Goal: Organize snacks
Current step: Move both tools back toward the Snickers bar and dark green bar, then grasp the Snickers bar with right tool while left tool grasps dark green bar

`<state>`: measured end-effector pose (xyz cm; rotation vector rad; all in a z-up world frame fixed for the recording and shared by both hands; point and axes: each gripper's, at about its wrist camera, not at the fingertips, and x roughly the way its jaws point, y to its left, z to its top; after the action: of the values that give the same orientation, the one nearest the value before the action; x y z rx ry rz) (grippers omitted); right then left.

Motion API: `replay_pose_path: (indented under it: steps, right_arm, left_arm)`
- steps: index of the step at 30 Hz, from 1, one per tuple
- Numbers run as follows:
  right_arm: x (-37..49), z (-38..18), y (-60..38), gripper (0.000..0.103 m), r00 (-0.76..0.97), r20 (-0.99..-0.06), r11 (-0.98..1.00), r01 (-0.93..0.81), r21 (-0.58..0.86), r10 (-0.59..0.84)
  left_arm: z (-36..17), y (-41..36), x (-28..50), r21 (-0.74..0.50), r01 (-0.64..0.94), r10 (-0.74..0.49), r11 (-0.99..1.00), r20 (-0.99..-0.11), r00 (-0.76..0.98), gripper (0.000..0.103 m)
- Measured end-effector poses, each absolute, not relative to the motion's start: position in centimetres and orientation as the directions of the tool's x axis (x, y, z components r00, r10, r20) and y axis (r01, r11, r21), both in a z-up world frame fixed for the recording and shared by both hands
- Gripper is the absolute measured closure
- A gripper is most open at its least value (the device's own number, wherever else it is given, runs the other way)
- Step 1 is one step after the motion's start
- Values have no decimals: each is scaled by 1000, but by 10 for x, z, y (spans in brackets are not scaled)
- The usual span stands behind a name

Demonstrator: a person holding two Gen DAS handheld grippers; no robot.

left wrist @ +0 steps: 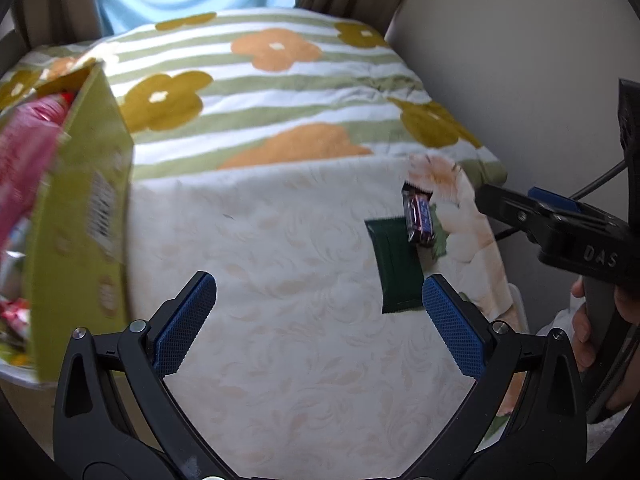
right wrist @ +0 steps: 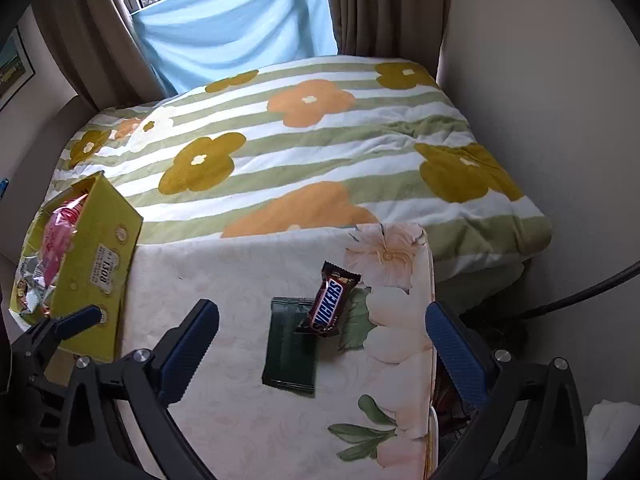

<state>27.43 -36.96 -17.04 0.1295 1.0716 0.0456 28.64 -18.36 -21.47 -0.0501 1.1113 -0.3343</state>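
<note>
A Snickers bar (right wrist: 328, 306) lies on the cream floral cloth (right wrist: 240, 280), its lower end resting on a dark green flat packet (right wrist: 290, 354). Both show in the left wrist view too, the bar (left wrist: 420, 218) and the packet (left wrist: 396, 266). A yellow-green box (right wrist: 96, 264) holding pink and silver snack packs stands at the left; in the left wrist view the box (left wrist: 80, 208) is close and blurred. My left gripper (left wrist: 320, 320) is open and empty, between box and packet. My right gripper (right wrist: 322, 346) is open and empty, above the two snacks.
A striped blanket with orange and olive flowers (right wrist: 300, 140) covers the bed behind the cloth. Curtains (right wrist: 380, 4) and a blue sheet (right wrist: 240, 28) hang at the back. A wall (right wrist: 540, 80) and a black cable (right wrist: 580, 292) are at the right.
</note>
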Motion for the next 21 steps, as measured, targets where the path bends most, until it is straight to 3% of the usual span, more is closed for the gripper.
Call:
replay_pose_path:
  steps: [2, 4, 8, 10, 21]
  right_arm:
    - [280, -194, -376, 1, 458, -883, 989, 40, 141, 107]
    - [285, -213, -380, 8, 443, -888, 986, 48, 160, 123]
    - [296, -241, -380, 14, 426, -895, 984, 56, 170, 130]
    - [300, -248, -377, 27, 429, -893, 983, 53, 177, 137]
    - [304, -260, -358, 51, 464, -874, 983, 35, 178, 141]
  left_arm:
    - [-232, -194, 287, -200, 245, -285, 949, -877, 388, 1]
    - [-251, -203, 288, -201, 252, -287, 947, -880, 378, 1]
    - [-275, -211, 295, -222, 234, -297, 947, -883, 364, 1]
    - [-281, -213, 297, -226, 220, -295, 949, -882, 367, 1]
    - [-289, -210, 297, -257, 194, -311, 947, -886, 344, 1]
